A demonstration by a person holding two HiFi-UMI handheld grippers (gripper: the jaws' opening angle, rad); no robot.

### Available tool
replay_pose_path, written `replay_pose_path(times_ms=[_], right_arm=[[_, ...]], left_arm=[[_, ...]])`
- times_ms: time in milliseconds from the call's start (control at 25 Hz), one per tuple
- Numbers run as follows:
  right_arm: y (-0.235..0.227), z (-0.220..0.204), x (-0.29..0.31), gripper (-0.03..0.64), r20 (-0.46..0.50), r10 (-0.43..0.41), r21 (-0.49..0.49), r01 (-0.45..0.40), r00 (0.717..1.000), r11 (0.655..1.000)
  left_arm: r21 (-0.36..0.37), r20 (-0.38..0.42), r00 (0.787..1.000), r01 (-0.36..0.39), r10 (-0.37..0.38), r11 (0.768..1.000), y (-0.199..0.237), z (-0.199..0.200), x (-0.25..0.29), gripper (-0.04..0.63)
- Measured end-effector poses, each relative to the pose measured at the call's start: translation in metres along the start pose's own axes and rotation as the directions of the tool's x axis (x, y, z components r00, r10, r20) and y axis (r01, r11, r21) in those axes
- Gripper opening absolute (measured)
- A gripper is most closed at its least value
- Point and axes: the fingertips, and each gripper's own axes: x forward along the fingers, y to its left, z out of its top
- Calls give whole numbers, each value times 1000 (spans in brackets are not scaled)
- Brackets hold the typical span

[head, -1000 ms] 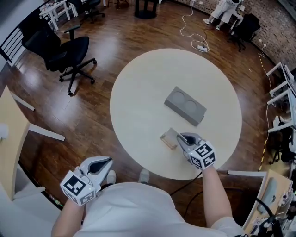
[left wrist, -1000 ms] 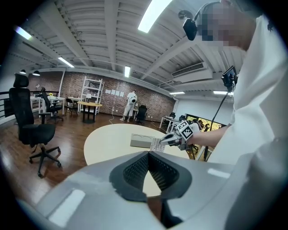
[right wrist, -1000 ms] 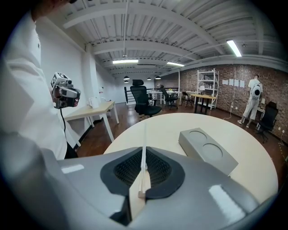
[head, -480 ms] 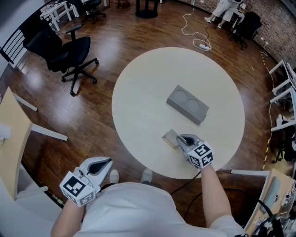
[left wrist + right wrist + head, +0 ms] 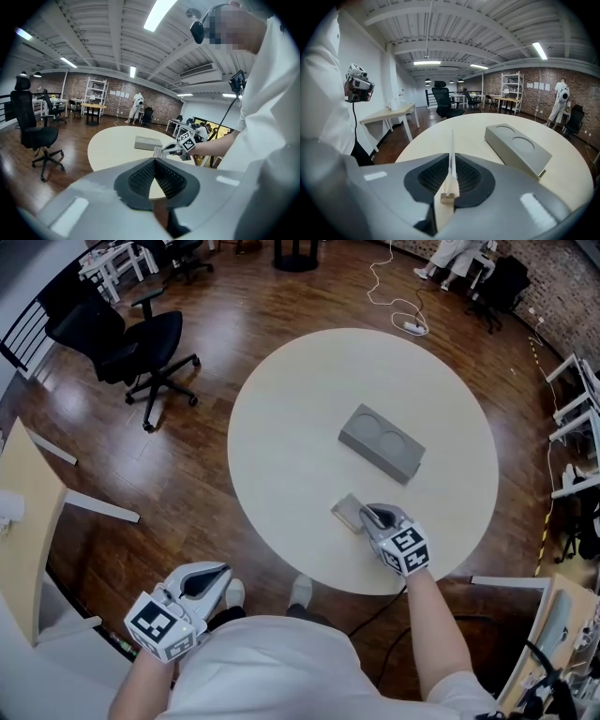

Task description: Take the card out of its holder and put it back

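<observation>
A thin clear card (image 5: 452, 150) stands edge-on between the pads of my right gripper (image 5: 452, 161), above a small wooden holder (image 5: 448, 196) with a slot. The jaws still press on the card and are just starting to open. In the head view the right gripper (image 5: 368, 515) rests at the card and holder (image 5: 347, 511) near the front of the round table (image 5: 281, 427). My left gripper (image 5: 216, 572) hangs off the table by my left side, shut with nothing in it. In its own view the left gripper (image 5: 154, 160) points toward the table.
A grey block with two round recesses (image 5: 380, 442) lies just beyond the card, also seen as the grey block (image 5: 518, 147) ahead to the right. A black office chair (image 5: 131, 343) stands on the wood floor at far left. A wooden desk (image 5: 19, 521) sits at the left edge.
The view has drifted a little. The right gripper stays at the card and holder, and the left gripper hangs in the same place.
</observation>
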Motion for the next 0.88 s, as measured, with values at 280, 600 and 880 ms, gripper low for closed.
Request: replay_pose_path(times_ms=[280,600,880], right_arm=[[0,18,-36,132,42,-205,30,204,978,978],[87,29,-93,137,32,-378,123,372,925,920],[220,11,-120,137,20,-461,248,443,887,862]], left_arm=[[19,7,998,56,-56,998,11,-11,-19,5],[92,16,979,202,-204,975,35,-17,-59,5],[122,-40,932,363,-361,924,36,-55,-89,5]])
